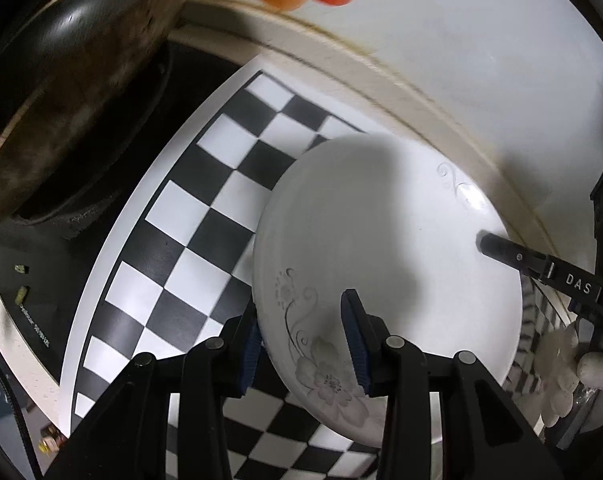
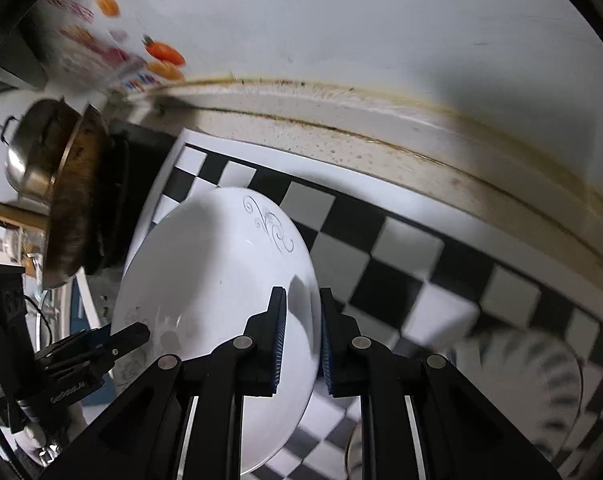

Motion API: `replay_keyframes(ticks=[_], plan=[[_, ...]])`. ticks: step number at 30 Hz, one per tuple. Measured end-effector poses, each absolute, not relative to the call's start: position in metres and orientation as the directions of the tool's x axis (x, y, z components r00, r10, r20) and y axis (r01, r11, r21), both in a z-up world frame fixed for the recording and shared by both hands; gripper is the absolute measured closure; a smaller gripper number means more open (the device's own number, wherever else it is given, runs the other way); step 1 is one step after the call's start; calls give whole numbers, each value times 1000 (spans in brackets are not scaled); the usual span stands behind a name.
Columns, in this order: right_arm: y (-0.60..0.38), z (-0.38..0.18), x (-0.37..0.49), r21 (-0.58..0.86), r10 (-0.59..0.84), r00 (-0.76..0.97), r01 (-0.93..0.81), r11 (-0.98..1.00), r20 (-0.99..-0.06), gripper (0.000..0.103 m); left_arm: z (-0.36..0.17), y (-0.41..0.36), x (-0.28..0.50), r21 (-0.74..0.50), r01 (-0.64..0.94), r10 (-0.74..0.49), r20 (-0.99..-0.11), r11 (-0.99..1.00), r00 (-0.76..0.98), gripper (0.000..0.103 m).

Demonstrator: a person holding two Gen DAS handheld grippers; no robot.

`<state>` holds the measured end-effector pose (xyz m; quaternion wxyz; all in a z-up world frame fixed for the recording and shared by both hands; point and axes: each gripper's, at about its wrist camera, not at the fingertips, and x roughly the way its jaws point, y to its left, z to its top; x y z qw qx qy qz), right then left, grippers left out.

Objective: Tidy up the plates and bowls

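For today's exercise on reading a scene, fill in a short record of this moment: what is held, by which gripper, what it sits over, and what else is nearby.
held item: white plate with grey flower print
left gripper: shut on the plate's rim, near the flower
right gripper: shut on the plate's opposite rim
plate position: tilted over the checkered mat
surface: pale counter under the mat, against a white wall
nearby: dark wok beside the mat
other: blurred patterned dish, cannot tell the type
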<state>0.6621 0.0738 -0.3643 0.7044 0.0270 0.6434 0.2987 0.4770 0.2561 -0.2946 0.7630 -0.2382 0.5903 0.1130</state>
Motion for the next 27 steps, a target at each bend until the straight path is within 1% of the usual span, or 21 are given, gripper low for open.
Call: replay_keyframes(ticks=[5, 10, 11, 16, 17, 18, 21, 27], plan=[[35, -325, 620, 414, 461, 68, -340, 844, -885, 85, -267, 244, 458, -252, -368, -145, -944, 895, 296, 68], [-13, -290, 561, 420, 467, 141, -268, 867, -873, 85, -250, 212, 434, -265, -250, -188, -937, 931, 294, 68], [-21, -285, 549, 419, 464, 155, -254, 872, -872, 85, -254, 191, 437, -264, -233, -192, -937, 936, 292, 68], [-63, -271, 488, 402, 437, 210, -189, 896, -874, 85, -253, 159, 416, -265, -129, -221, -935, 956, 278, 68], [-71, -271, 475, 401, 432, 219, -172, 900, -875, 85, -256, 148, 412, -269, -111, -232, -935, 957, 270, 68], [-78, -271, 466, 401, 431, 174, -183, 897, -885, 85, -257, 143, 408, -272, -95, -239, -934, 958, 264, 68], [-103, -276, 432, 402, 420, 185, -131, 906, -888, 85, -262, 125, 395, -272, -53, -252, -937, 961, 241, 68], [-135, -304, 371, 411, 413, 151, -46, 910, -898, 85, -282, 101, 366, -253, 0, -249, -953, 967, 172, 68]])
